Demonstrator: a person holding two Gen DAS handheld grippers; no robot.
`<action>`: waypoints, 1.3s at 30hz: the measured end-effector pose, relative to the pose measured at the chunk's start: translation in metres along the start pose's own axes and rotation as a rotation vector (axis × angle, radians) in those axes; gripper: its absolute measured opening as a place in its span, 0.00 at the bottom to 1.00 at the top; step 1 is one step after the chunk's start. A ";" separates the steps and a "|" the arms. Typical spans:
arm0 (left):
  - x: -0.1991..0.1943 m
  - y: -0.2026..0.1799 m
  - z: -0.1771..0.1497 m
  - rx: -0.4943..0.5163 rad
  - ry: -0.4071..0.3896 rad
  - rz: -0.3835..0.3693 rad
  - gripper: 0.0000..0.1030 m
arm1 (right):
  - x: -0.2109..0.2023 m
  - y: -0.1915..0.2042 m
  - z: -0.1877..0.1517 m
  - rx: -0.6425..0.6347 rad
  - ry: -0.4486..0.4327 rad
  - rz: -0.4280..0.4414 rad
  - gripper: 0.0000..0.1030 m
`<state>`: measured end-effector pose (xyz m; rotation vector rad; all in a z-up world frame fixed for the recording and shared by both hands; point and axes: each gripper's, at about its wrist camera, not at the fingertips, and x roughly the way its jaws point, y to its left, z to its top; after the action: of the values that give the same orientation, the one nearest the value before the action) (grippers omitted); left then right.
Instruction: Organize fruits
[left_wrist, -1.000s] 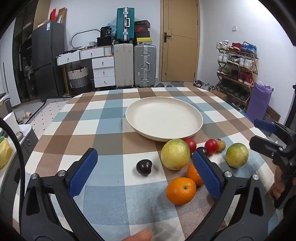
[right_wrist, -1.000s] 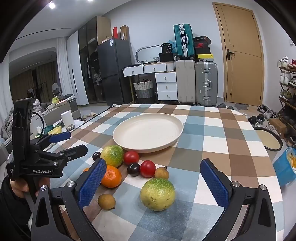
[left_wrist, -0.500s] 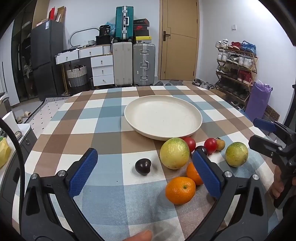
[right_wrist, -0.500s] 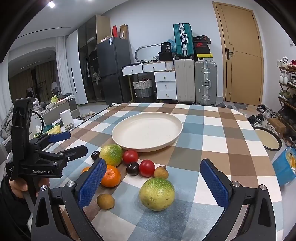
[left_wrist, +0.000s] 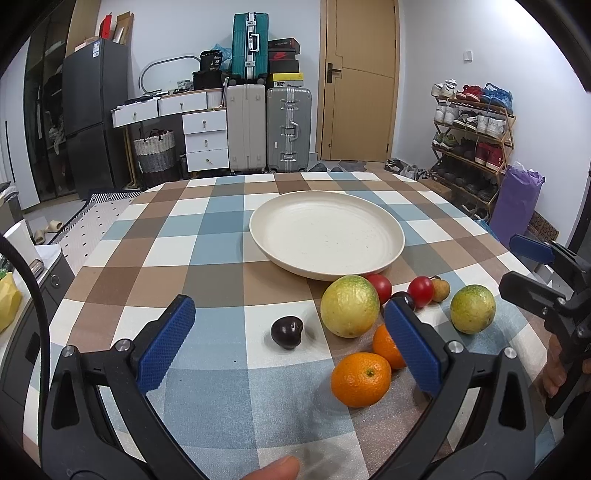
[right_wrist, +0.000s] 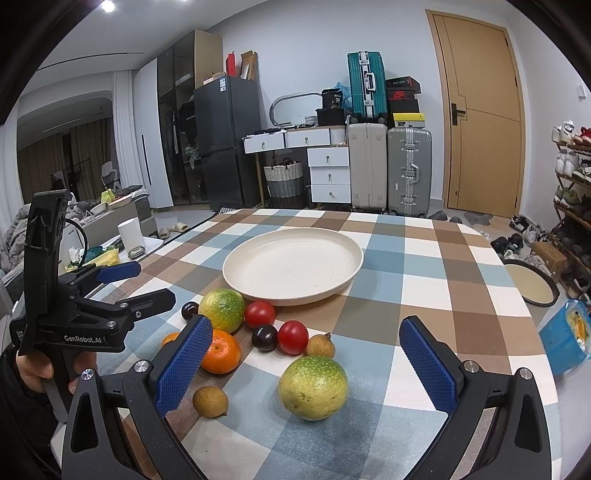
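A cream plate (left_wrist: 327, 236) sits on the table (left_wrist: 155, 258), which is covered by a blue, brown and white checked cloth, and every fruit lies on the cloth on the near side of that plate, none on it. Closest to the plate's rim, almost touching it, are a large yellow-green citrus (left_wrist: 349, 306) and a red tomato (left_wrist: 380, 286) tucked just behind it. A second red tomato (left_wrist: 420, 290) lies a little further from the plate, with a dark plum (right_wrist: 264, 338) and a small tan longan (right_wrist: 320, 345) just beside it. A second yellow-green citrus (right_wrist: 313, 382) rests further from the plate, apart from the cluster, and another longan (right_wrist: 210, 401) lies further still. Two oranges (left_wrist: 361, 379) lie touching each other beyond the first citrus as seen from the plate, and a lone dark plum (left_wrist: 287, 332) sits apart from them, off to the side of the first citrus. The left gripper (left_wrist: 291, 350) hovers over the cloth with its jaws wide apart, empty, the lone plum between its blue pads (left_wrist: 164, 349). The right gripper (right_wrist: 306, 369) also has its jaws spread wide and holds nothing, the second citrus lying between its fingers.
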<state>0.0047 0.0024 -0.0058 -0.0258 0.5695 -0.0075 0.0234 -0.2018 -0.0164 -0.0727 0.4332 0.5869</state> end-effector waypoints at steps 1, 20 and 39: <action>0.001 0.000 0.000 0.000 0.000 0.000 0.99 | 0.000 0.000 0.000 -0.002 -0.001 0.000 1.00; -0.008 -0.013 0.001 0.035 -0.010 -0.034 0.99 | -0.004 0.003 0.001 -0.024 -0.007 -0.015 1.00; -0.014 -0.014 0.001 0.050 -0.026 -0.044 0.99 | 0.000 0.006 0.000 -0.039 0.007 -0.040 1.00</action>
<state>-0.0063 -0.0109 0.0028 0.0104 0.5427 -0.0641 0.0203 -0.1964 -0.0160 -0.1208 0.4257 0.5560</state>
